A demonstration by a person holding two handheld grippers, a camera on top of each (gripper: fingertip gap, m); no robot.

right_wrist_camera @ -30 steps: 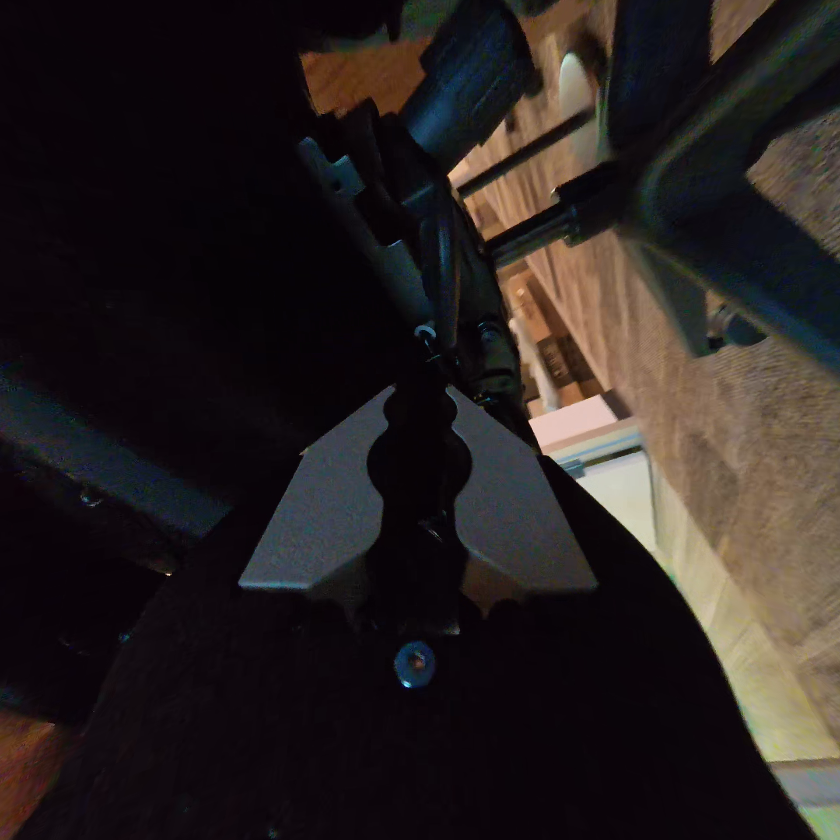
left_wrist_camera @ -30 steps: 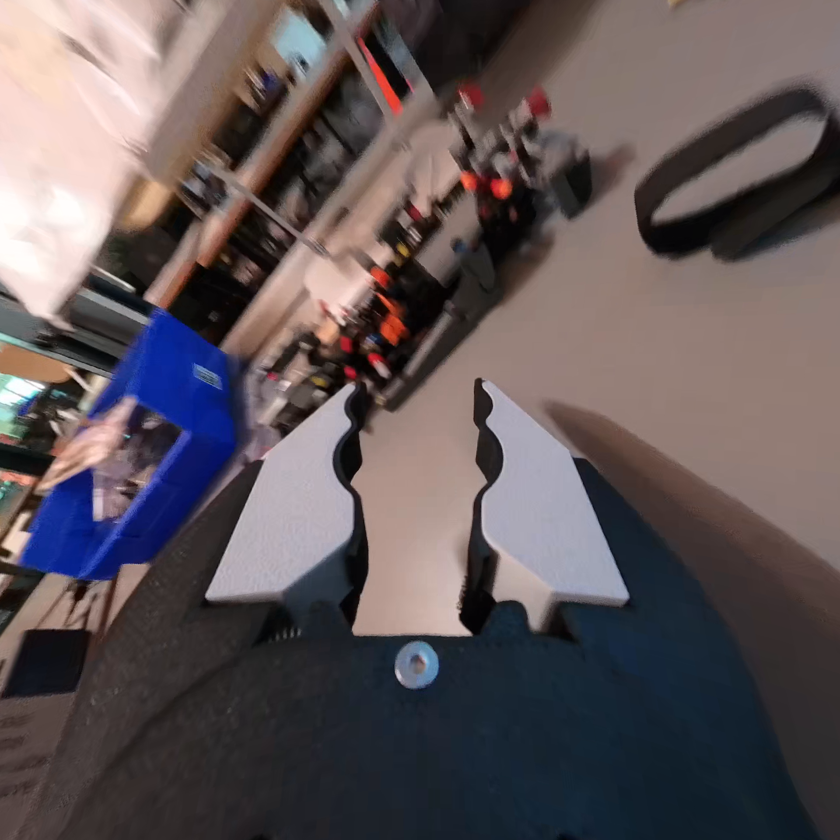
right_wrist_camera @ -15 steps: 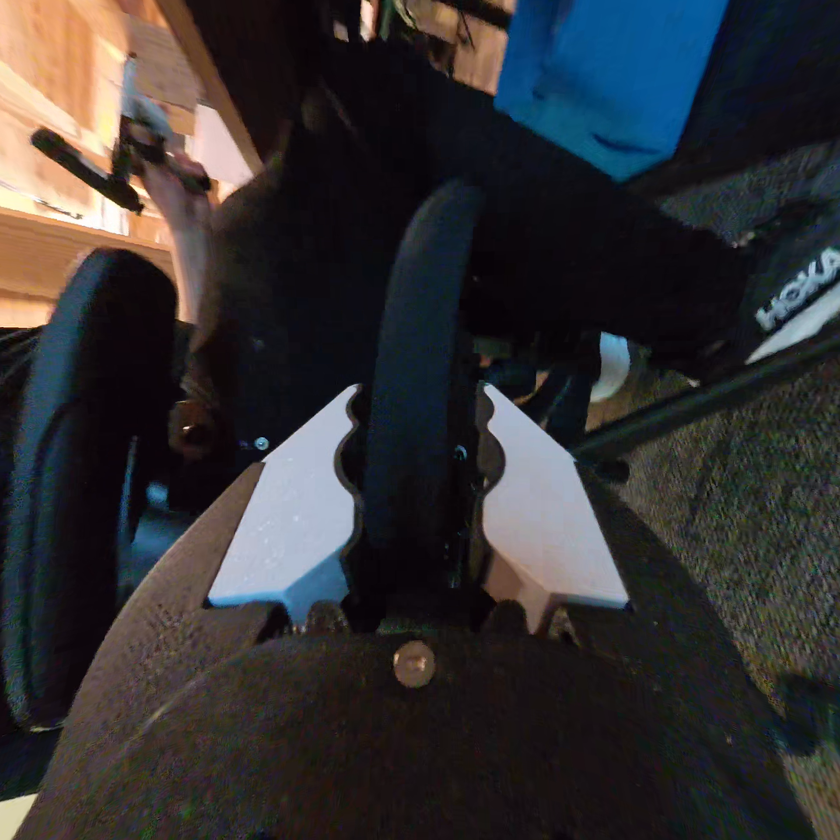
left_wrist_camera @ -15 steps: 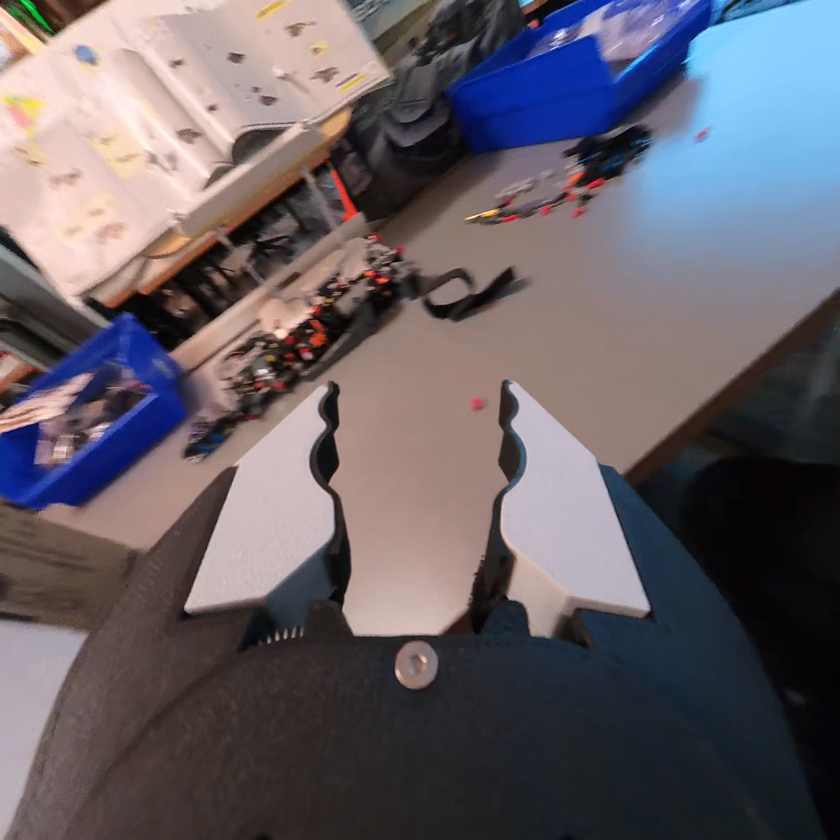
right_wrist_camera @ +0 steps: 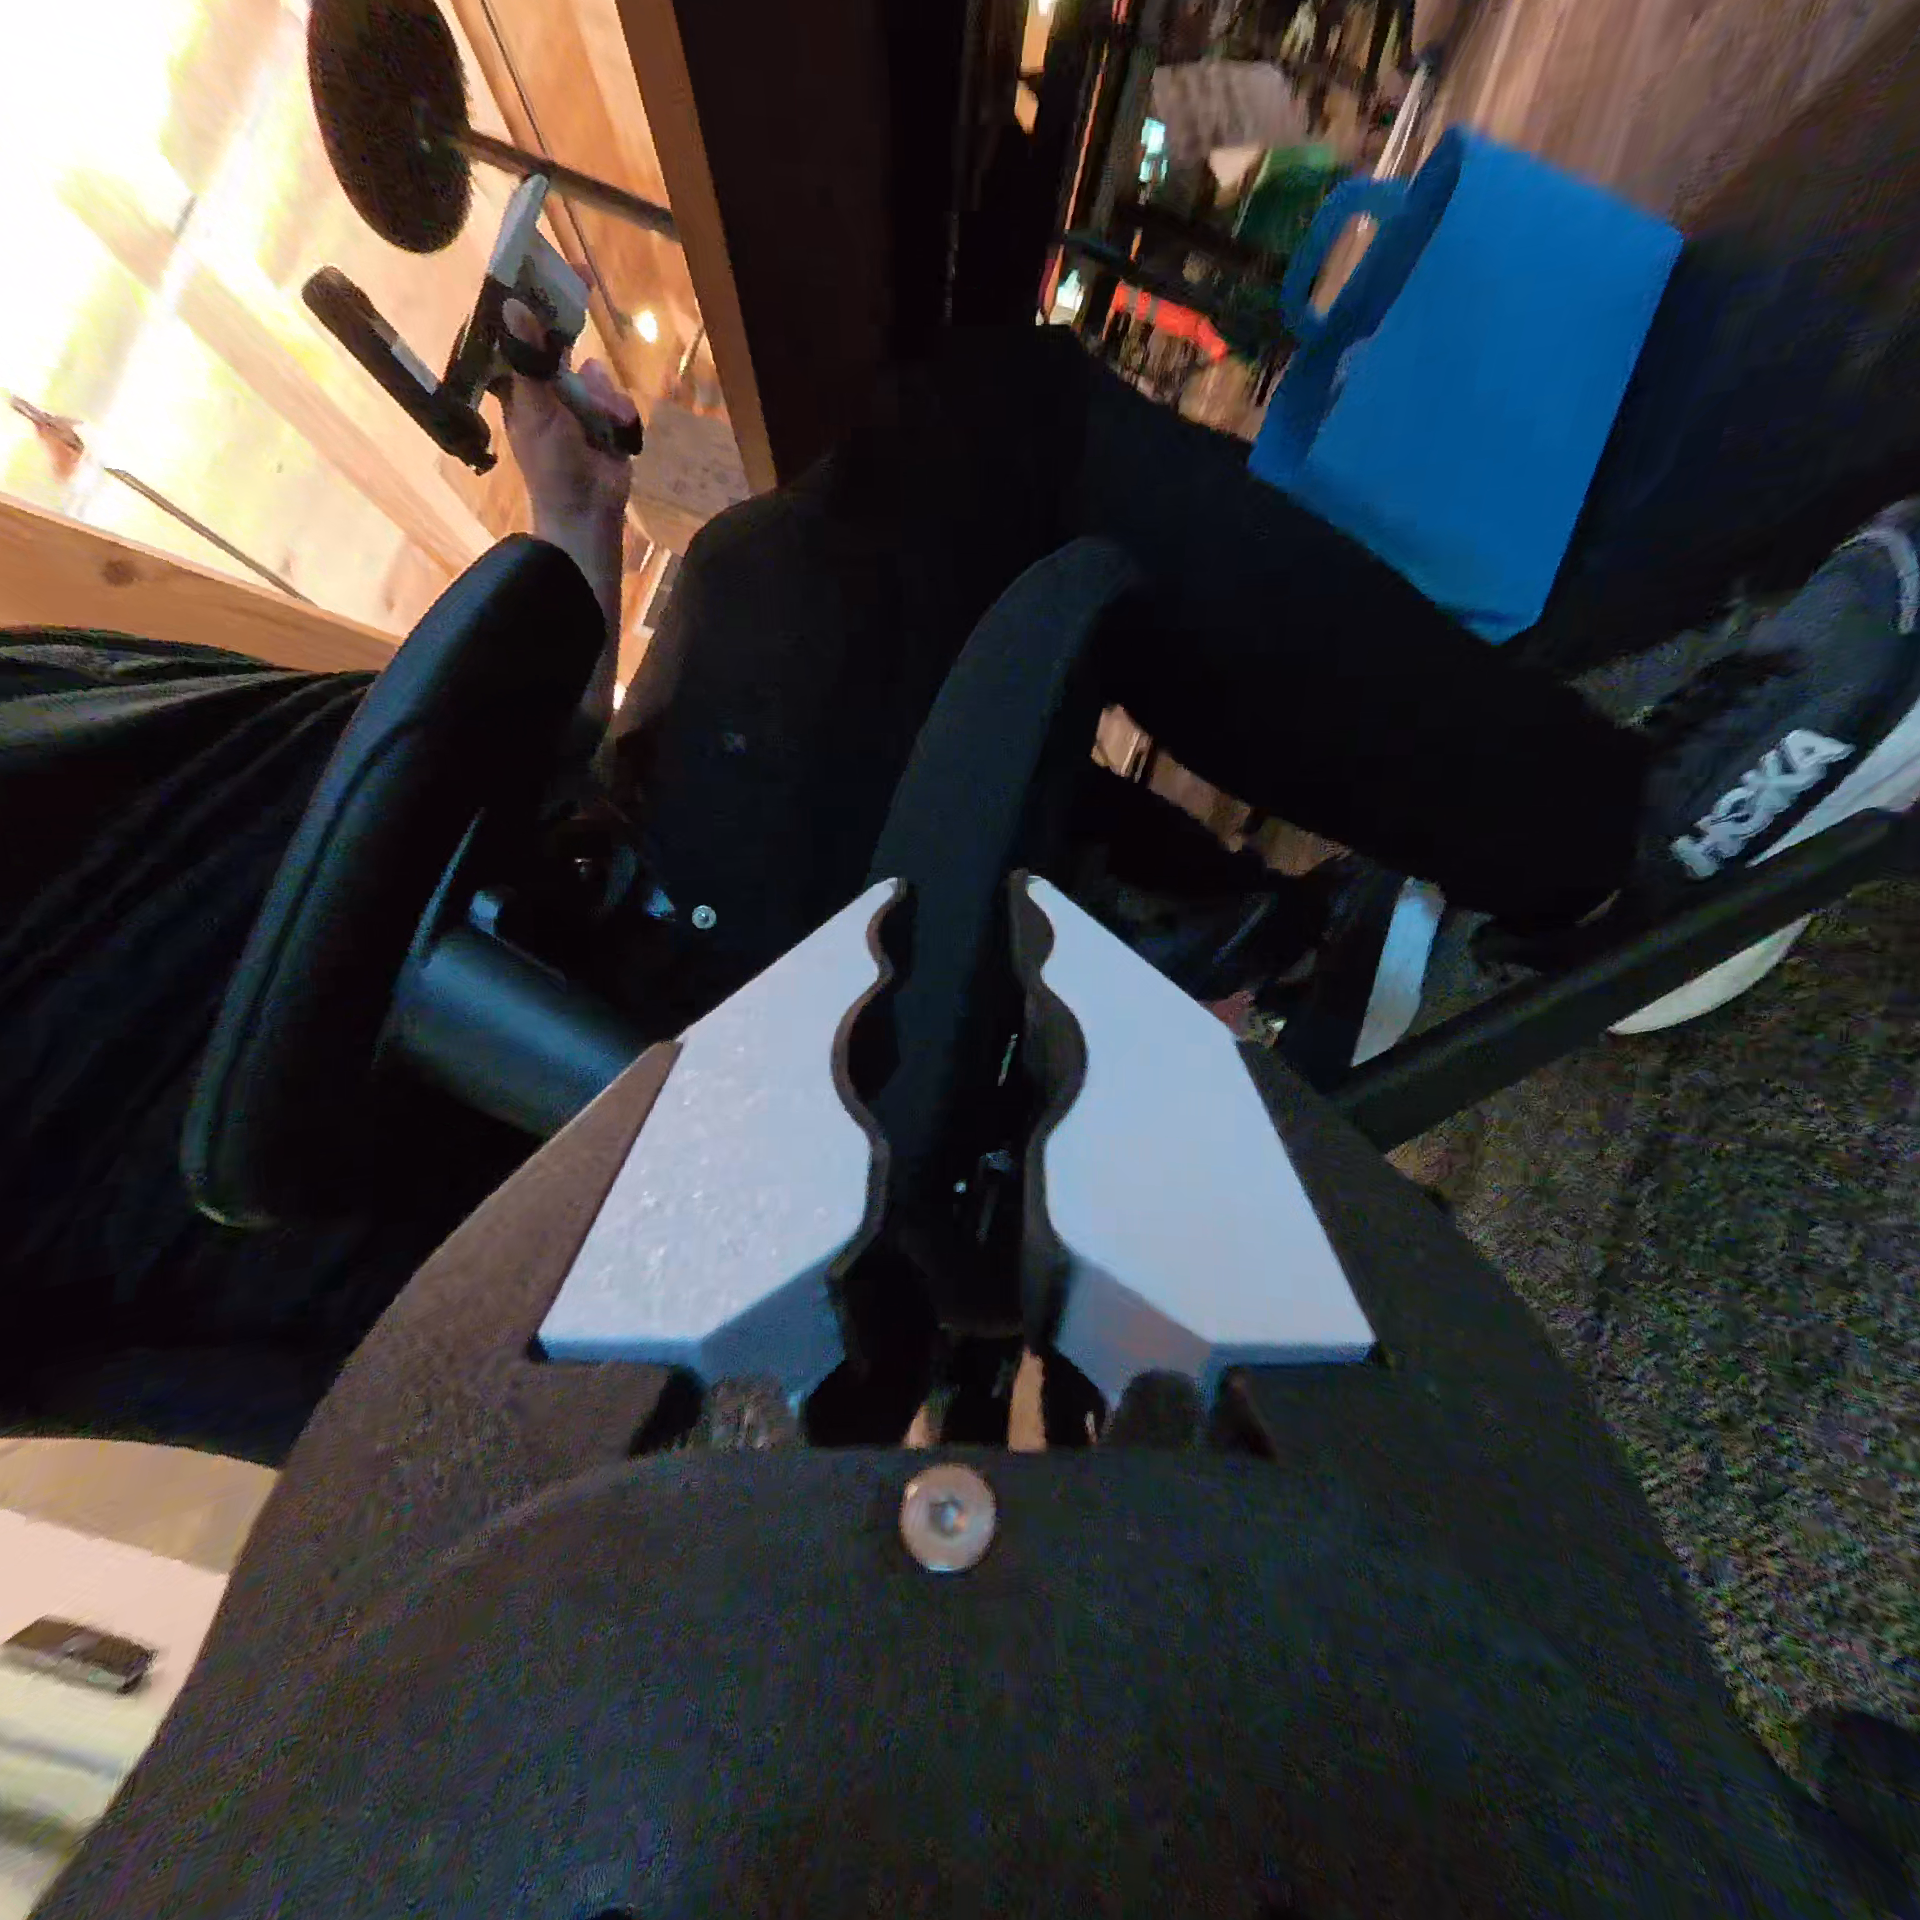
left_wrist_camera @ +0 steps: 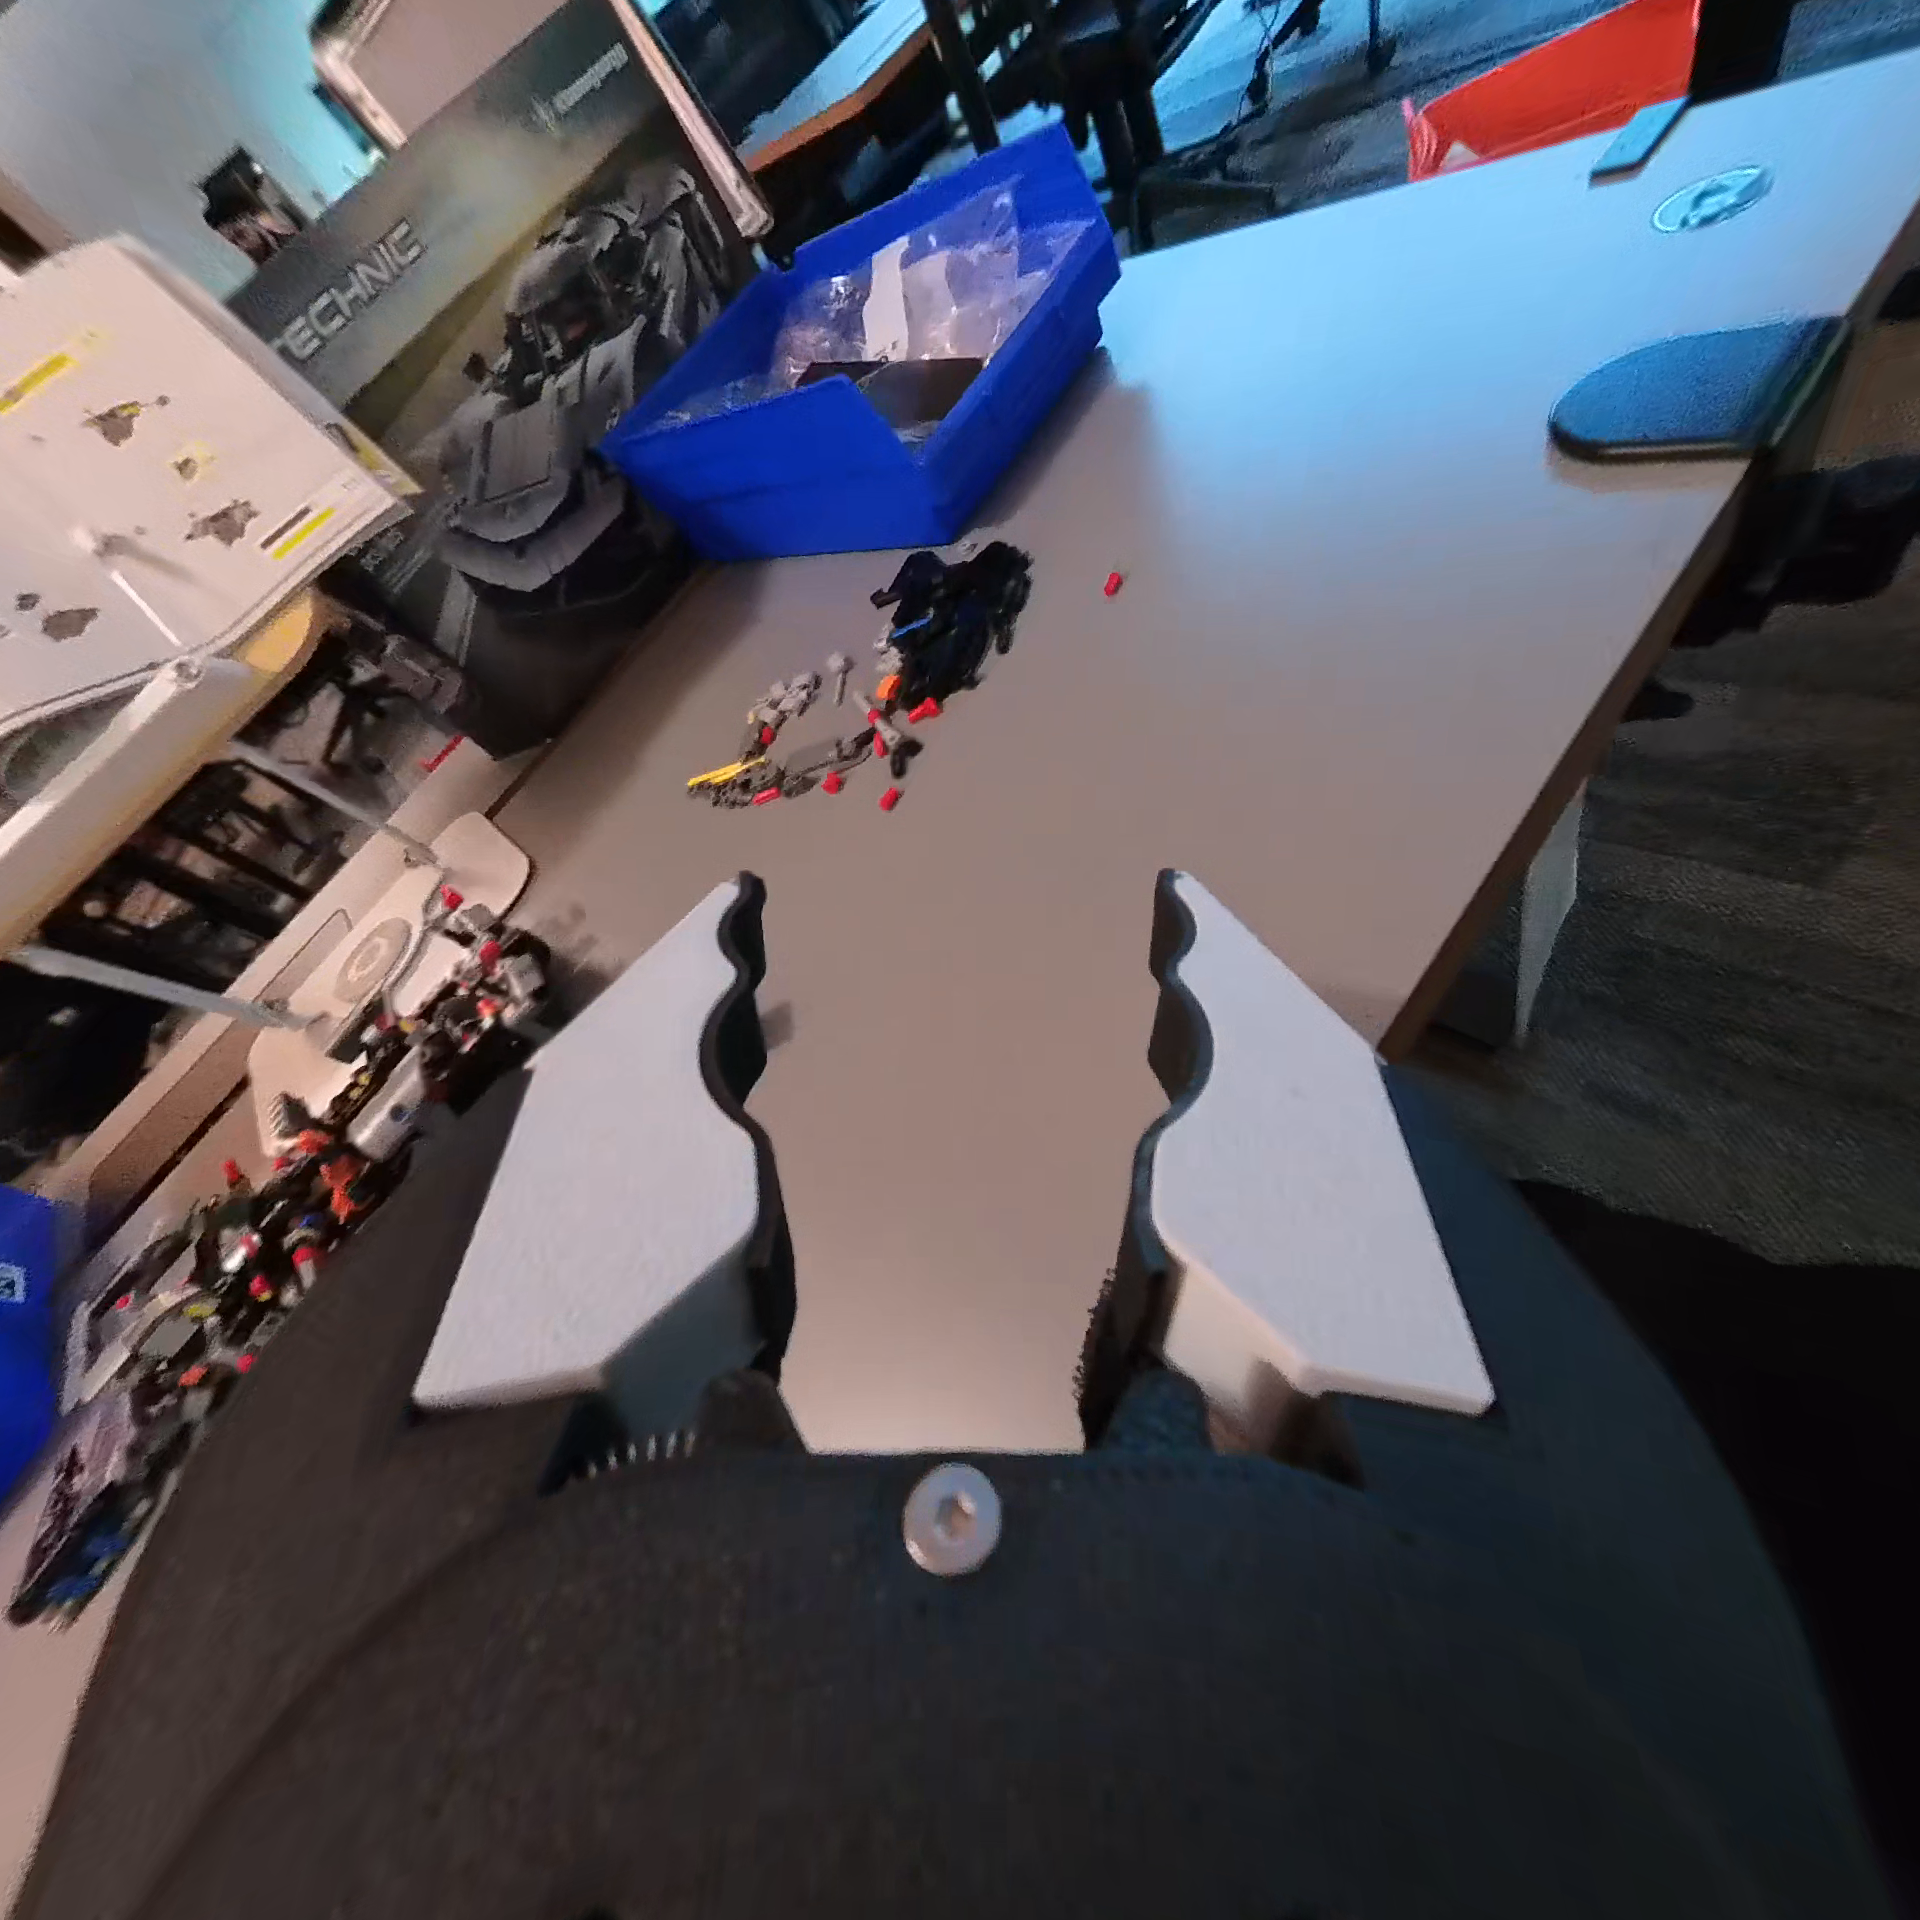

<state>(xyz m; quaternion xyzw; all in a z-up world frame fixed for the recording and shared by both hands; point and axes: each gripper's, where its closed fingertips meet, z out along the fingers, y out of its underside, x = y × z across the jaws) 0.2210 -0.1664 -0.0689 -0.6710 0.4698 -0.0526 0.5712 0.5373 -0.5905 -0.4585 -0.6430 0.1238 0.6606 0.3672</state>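
Observation:
My left gripper is open and empty, held over a bare stretch of the grey table. Ahead of it lies a loose scatter of small grey, red and black building-toy parts, with a black clump behind. A partly built model lies to its left. My right gripper points low under the table with its jaws nearly closed and nothing between them; a black chair armrest shows beyond the slit. The left gripper also shows far off in the right wrist view, held by a hand.
A blue bin with clear bags stands behind the parts, beside a large printed box. A round blue pad lies near the table's right edge. Under the table are a chair seat, a blue bin, a shoe and carpet.
The left view has swung across the table to the loose parts, and its jaws have opened wider. The right view rose from a dark spot; its jaws widened, then narrowed again.

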